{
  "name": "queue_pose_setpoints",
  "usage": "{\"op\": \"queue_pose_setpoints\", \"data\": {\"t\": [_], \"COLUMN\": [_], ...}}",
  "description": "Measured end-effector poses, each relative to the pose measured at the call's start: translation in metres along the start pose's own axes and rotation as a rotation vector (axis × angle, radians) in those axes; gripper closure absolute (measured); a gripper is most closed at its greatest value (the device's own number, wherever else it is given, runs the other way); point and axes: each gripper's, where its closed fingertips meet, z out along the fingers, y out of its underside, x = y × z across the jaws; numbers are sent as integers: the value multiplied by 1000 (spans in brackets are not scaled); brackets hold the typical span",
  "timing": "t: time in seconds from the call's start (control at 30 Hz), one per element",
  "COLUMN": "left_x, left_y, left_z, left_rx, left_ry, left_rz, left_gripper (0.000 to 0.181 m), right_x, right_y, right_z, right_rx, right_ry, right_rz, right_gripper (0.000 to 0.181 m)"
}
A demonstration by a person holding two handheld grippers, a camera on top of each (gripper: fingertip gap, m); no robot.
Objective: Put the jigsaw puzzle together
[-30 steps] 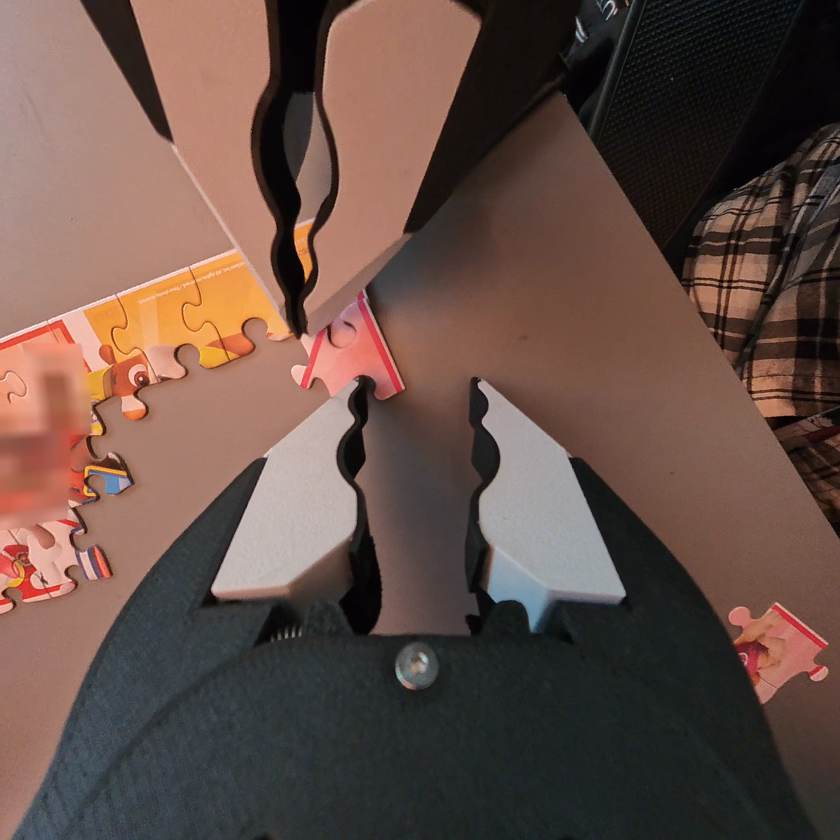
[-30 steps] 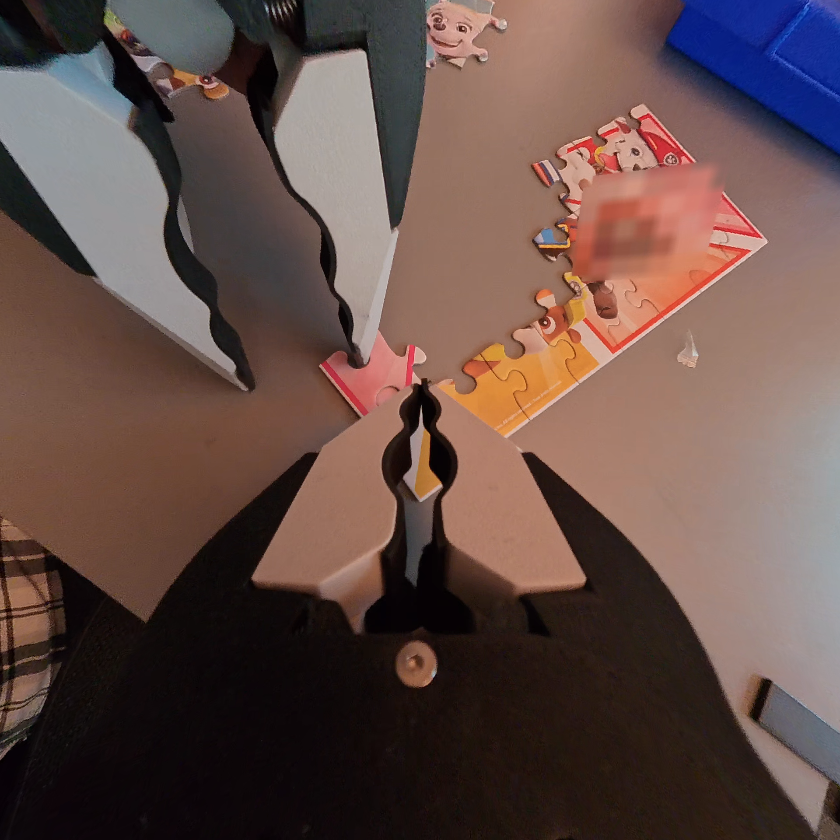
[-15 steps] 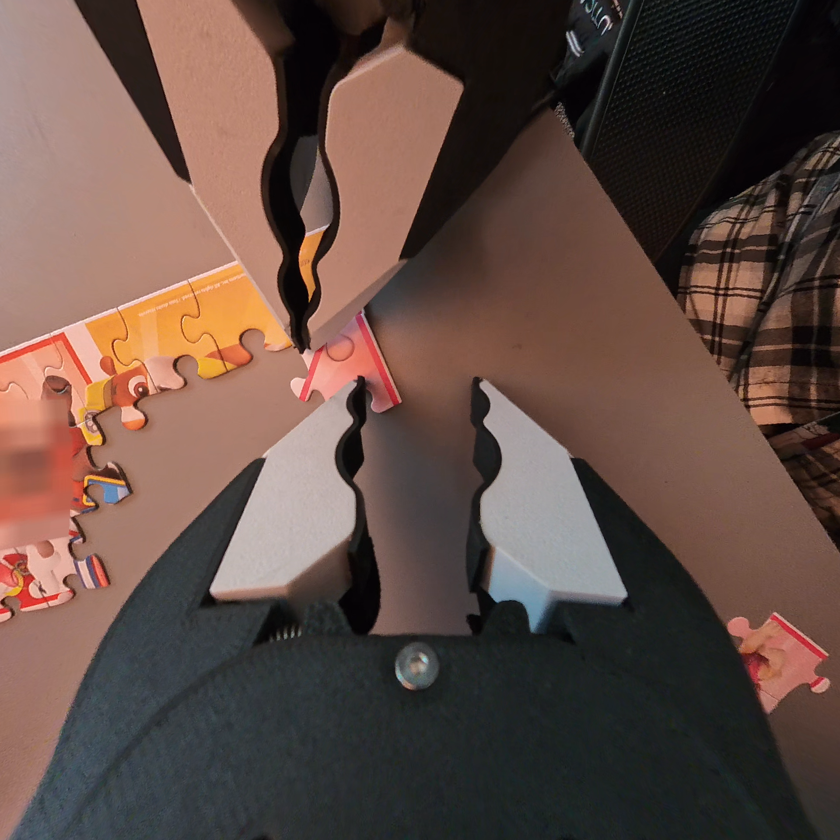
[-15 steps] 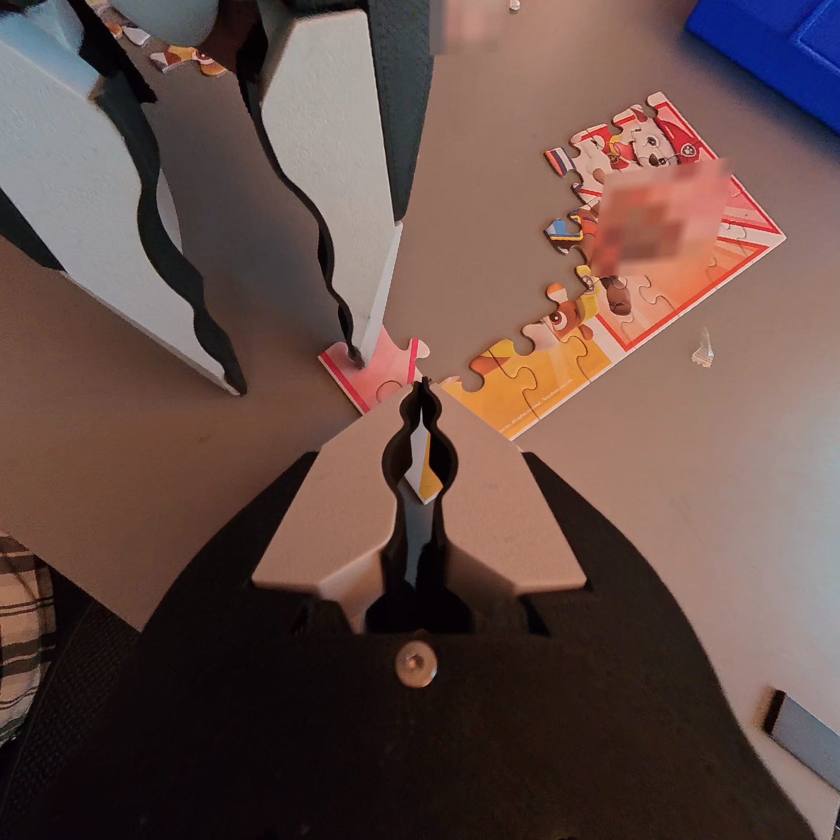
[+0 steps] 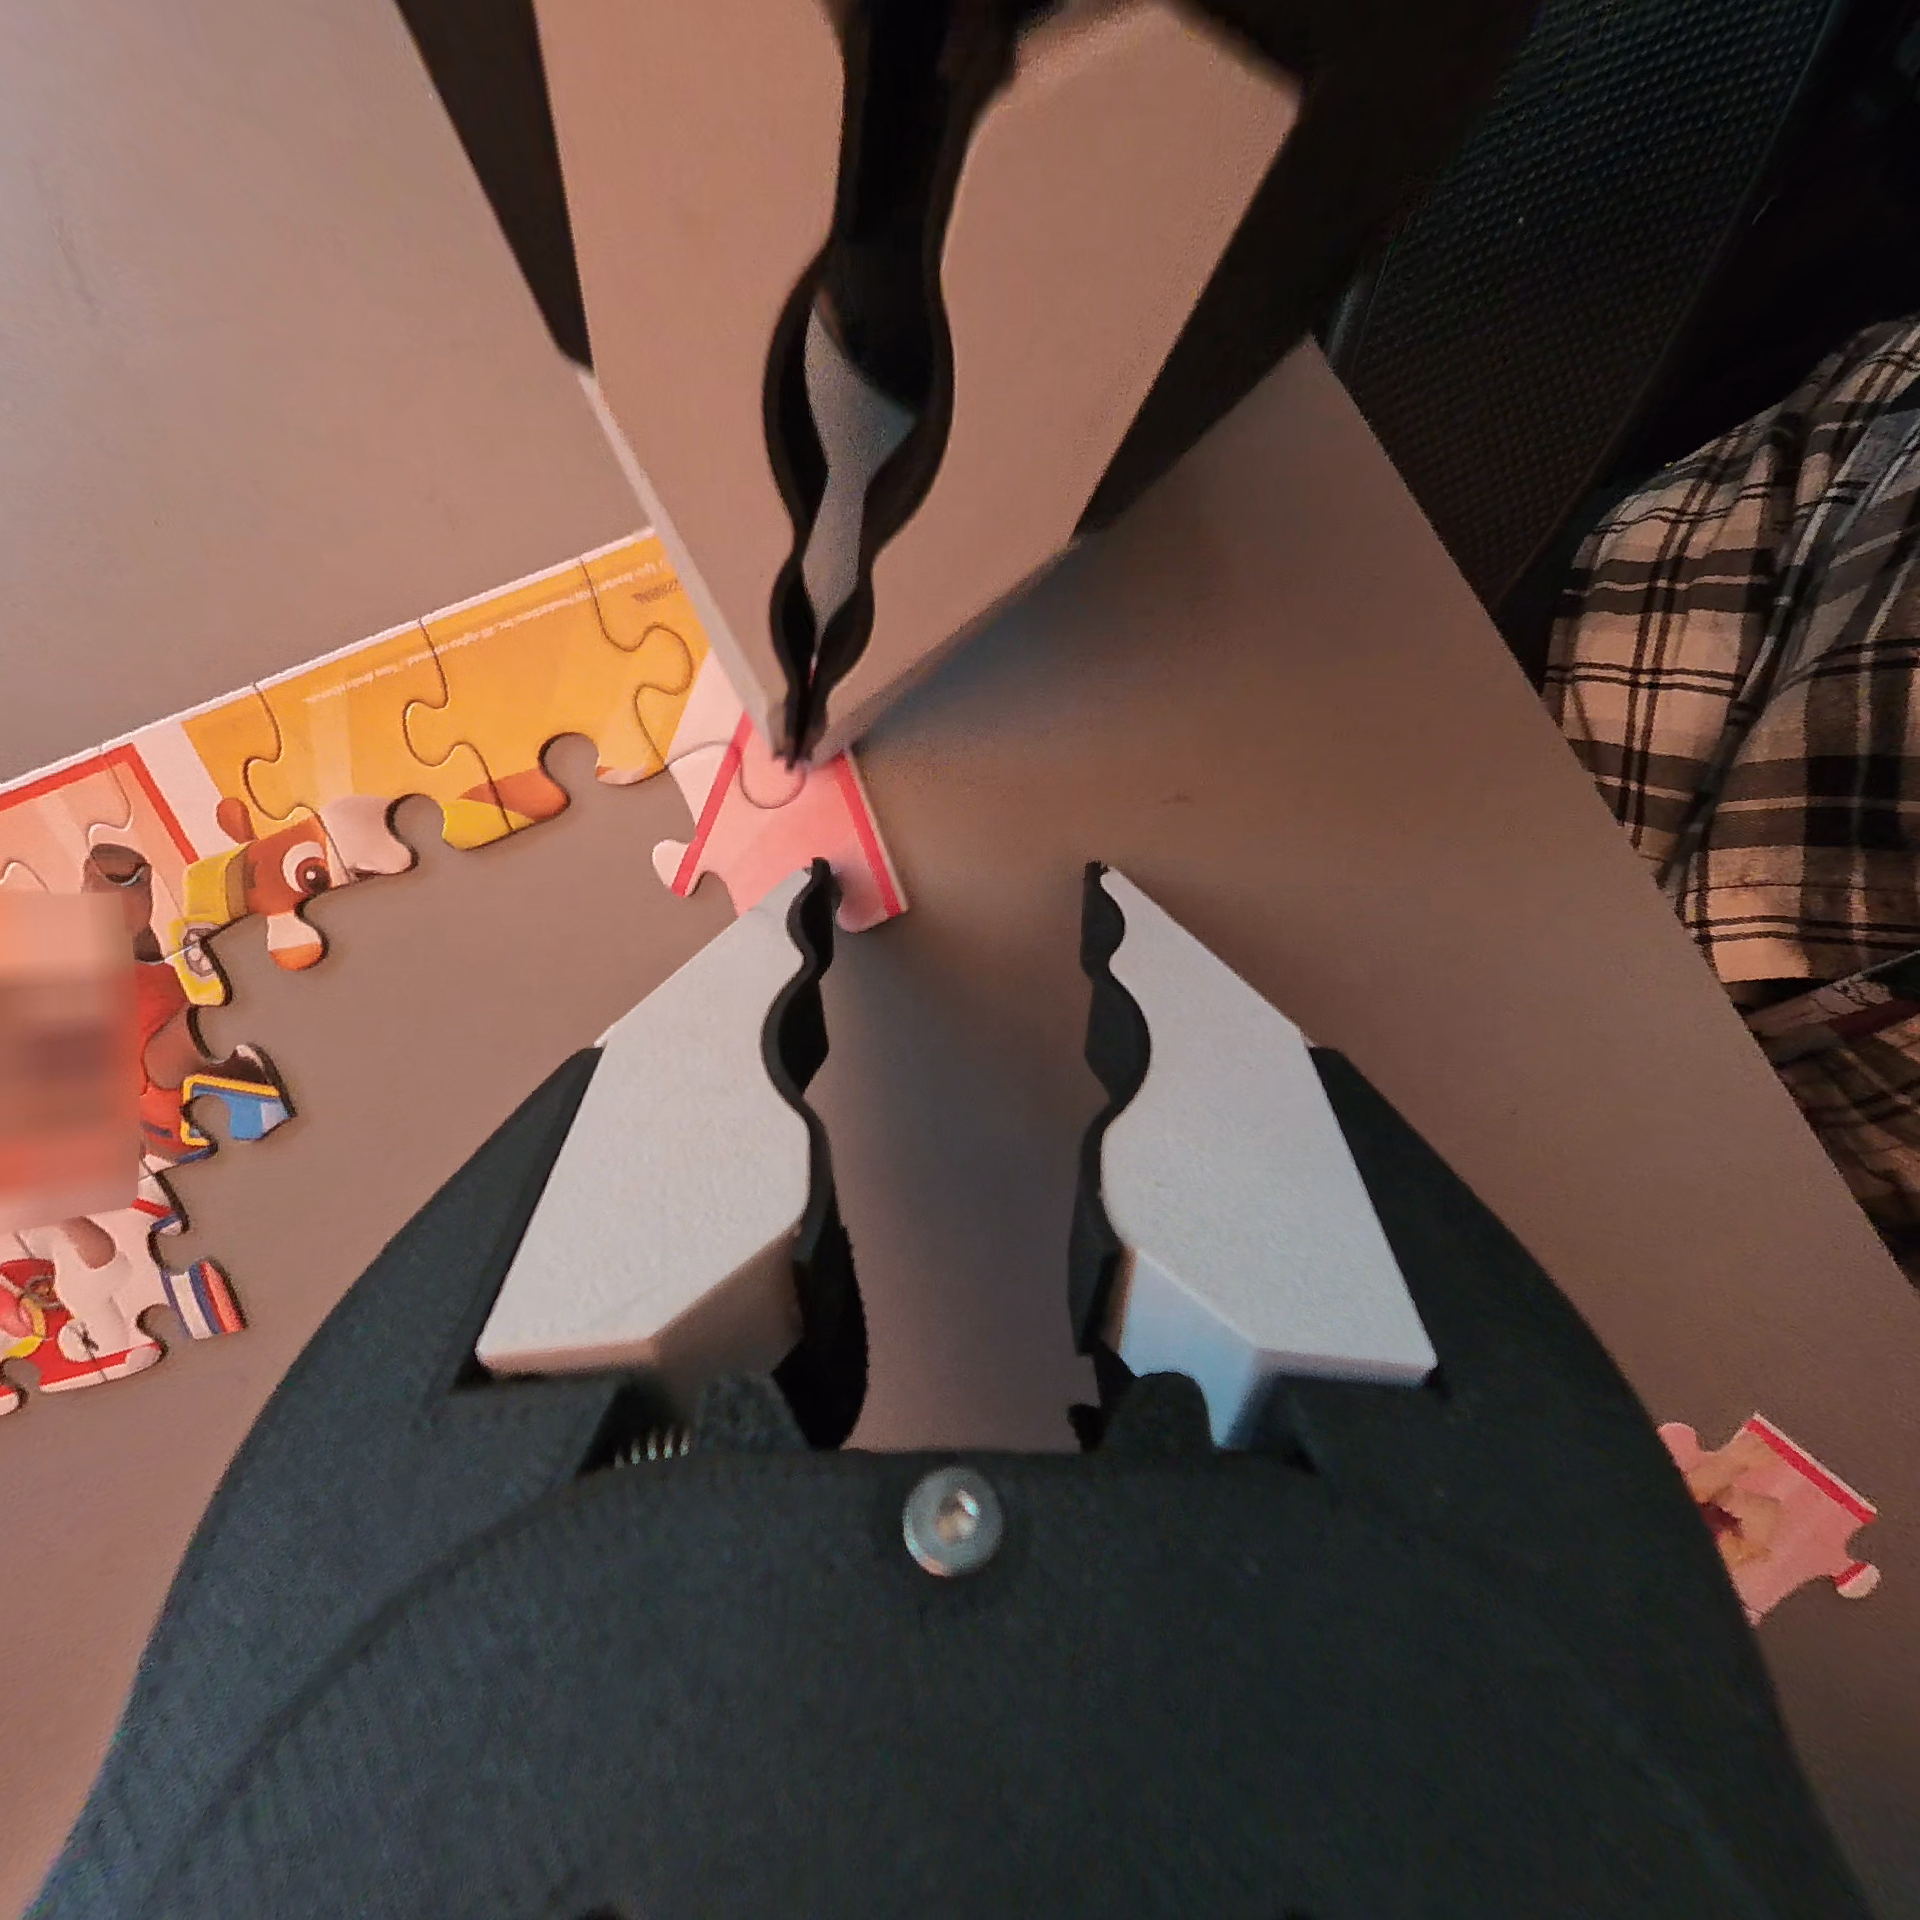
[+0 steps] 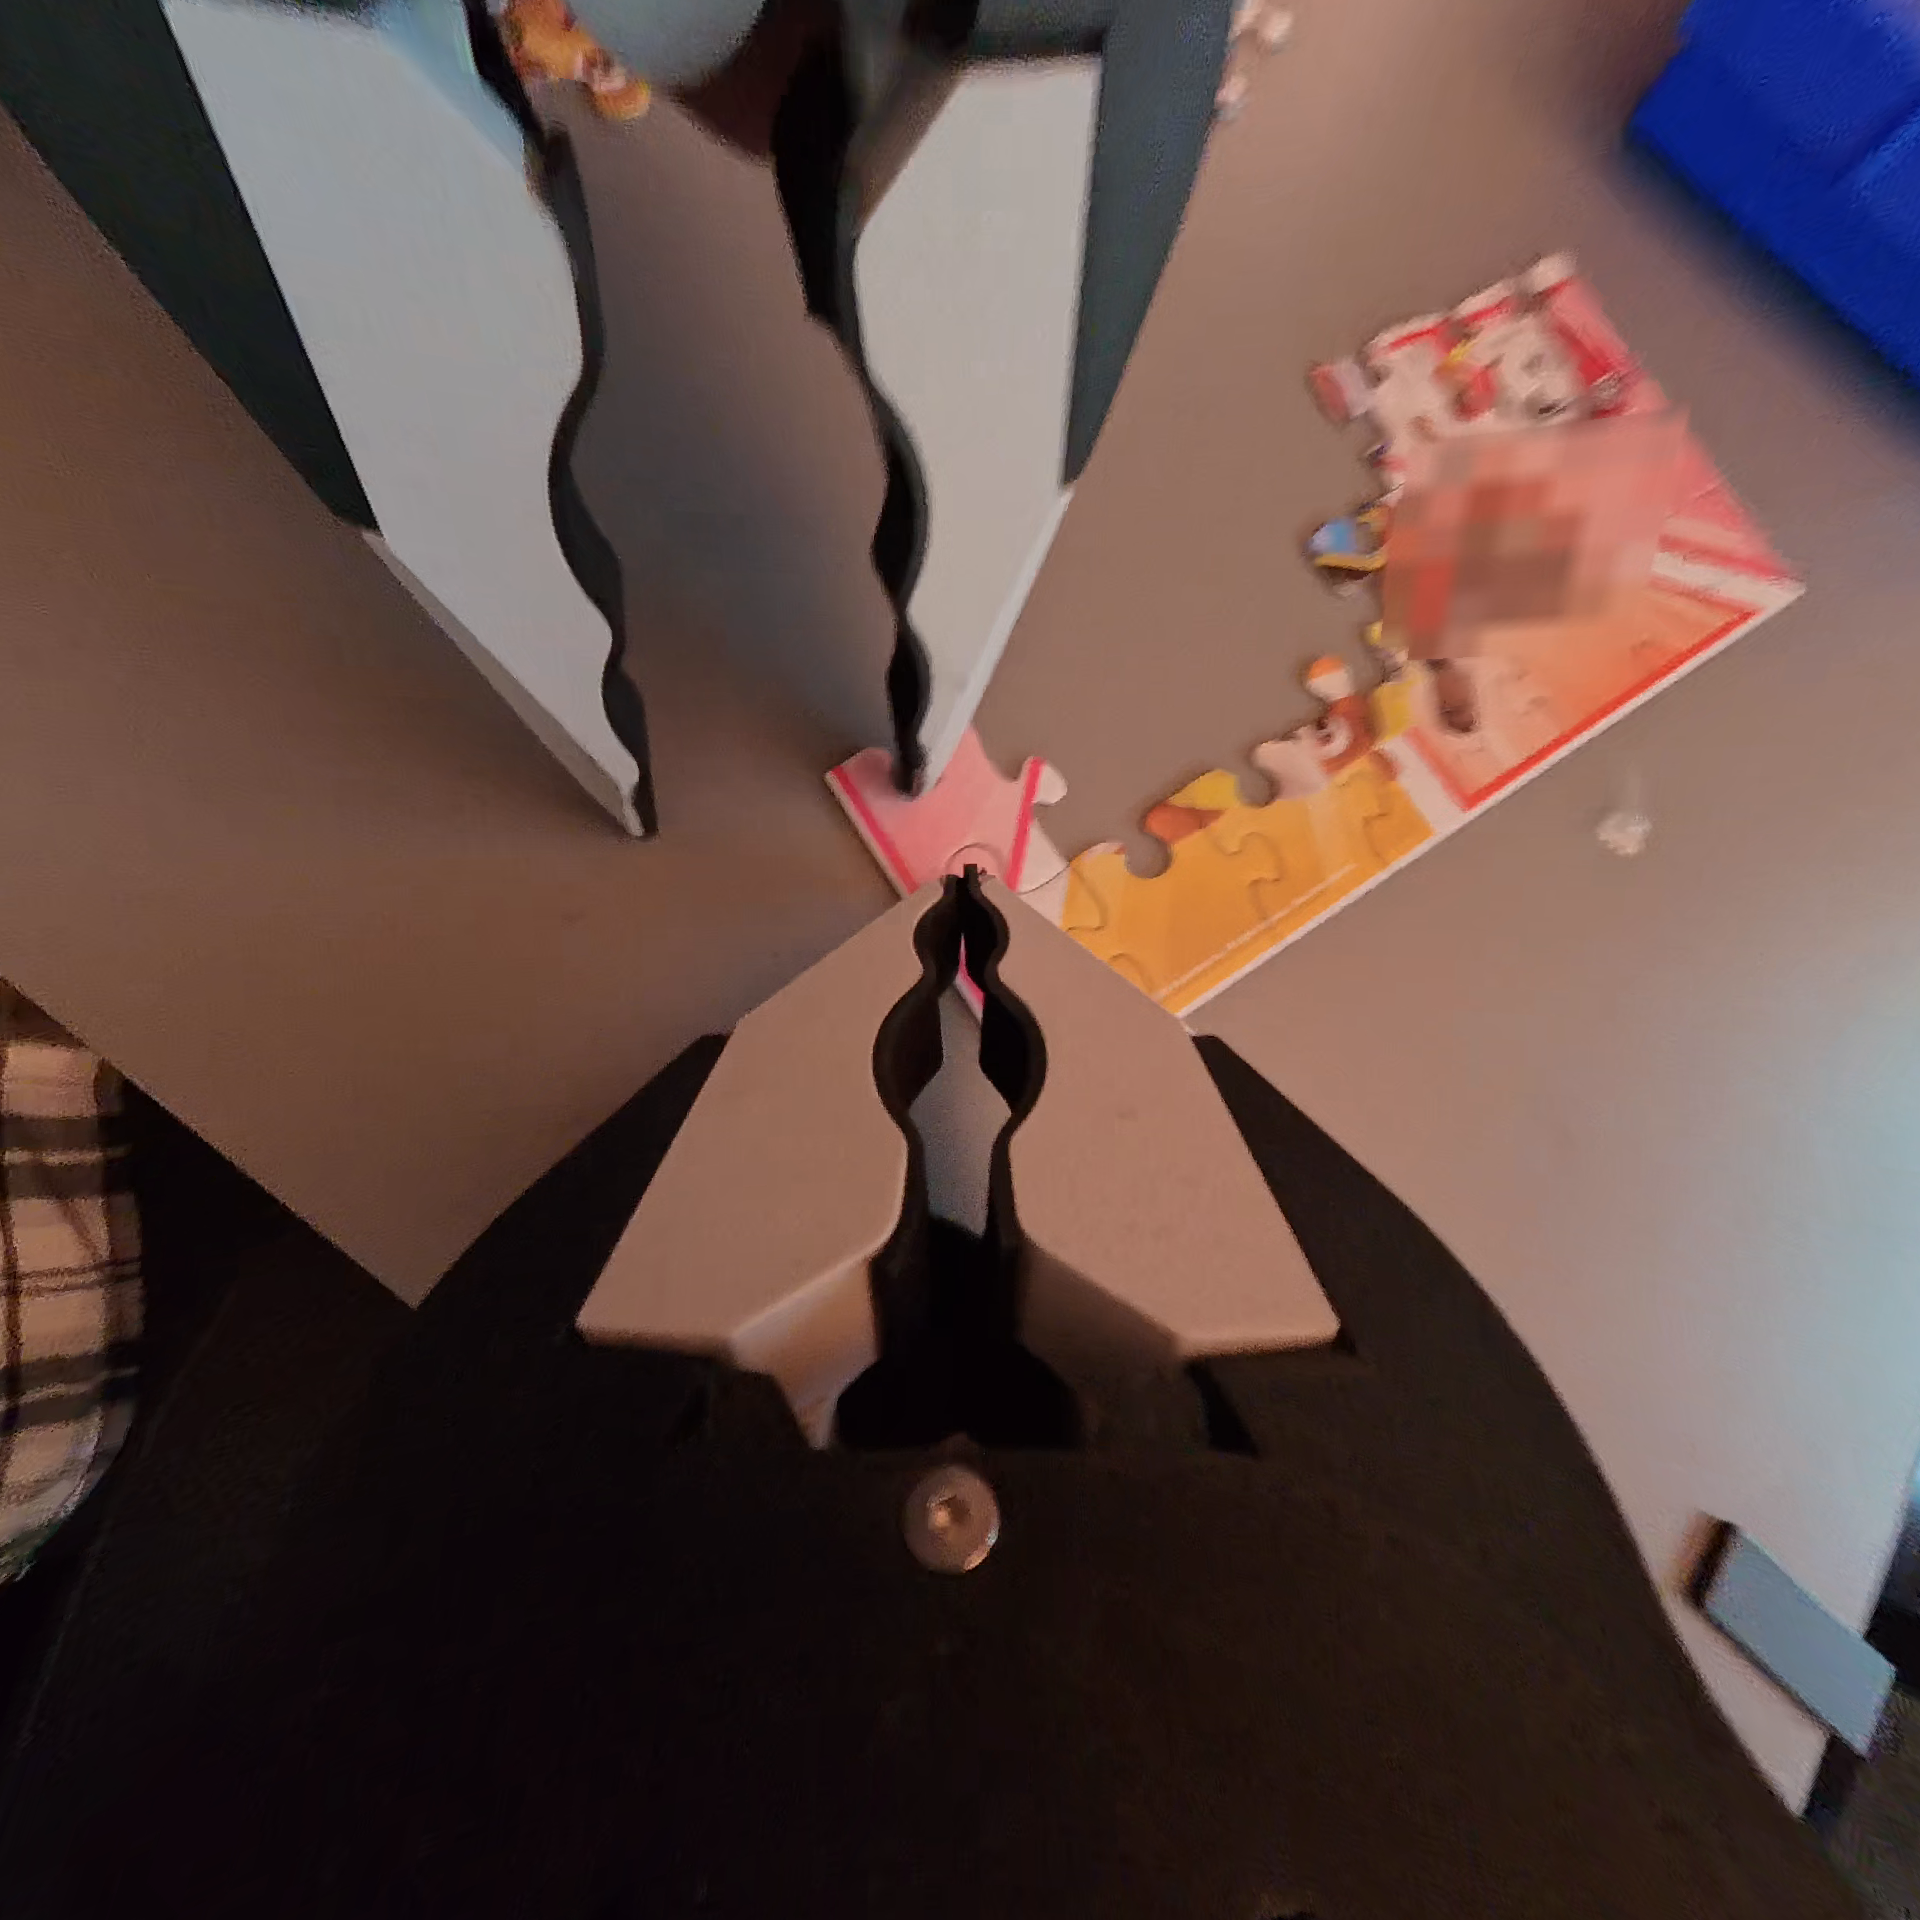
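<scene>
The partly assembled jigsaw puzzle (image 5: pixel 343 790) is shown lying flat on the grey table (image 5: pixel 1299 831), with its orange-yellow bottom row ending at a pink corner piece (image 5: pixel 790 842) close to the table's edge. The left gripper (image 5: pixel 956 883) is seen with its two fingers spread well apart and nothing between them; one fingertip (image 5: pixel 816 883) is set down on the near edge of the pink corner piece, the other on bare table beside that piece. The right gripper (image 6: pixel 968 883) is seen with its fingertips brought together and pressed down at the joint where the pink corner piece (image 6: pixel 956 810) meets the orange-yellow row (image 6: pixel 1236 883). Whether a piece is pinched between its tips cannot be told. A loose pink piece (image 5: pixel 1777 1517) is seen lying alone on the table, well apart from the corner piece, beside the left gripper's body. A blue object (image 6: pixel 1797 177) is seen beyond the puzzle, and plaid fabric (image 5: pixel 1756 665) past the table's edge.
</scene>
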Motion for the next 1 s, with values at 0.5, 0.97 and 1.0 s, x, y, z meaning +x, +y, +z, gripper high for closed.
{"op": "queue_pose_setpoints", "data": {"t": [0.5, 0.97, 1.0], "left_x": [-1, 33, 42], "left_y": [-2, 49, 59], "left_z": [3, -77, -85], "left_rx": [4, 50, 52], "left_ry": [-3, -152, -171], "left_rz": [-10, -192, -220], "left_gripper": [134, 123, 122], "right_x": [12, 24, 25], "right_y": [13, 22, 16], "right_z": [-5, -15, -20], "right_rx": [-90, -129, -96], "right_ry": [39, 72, 88], "right_rz": [-17, 7, 12], "right_gripper": [181, 181, 181]}}
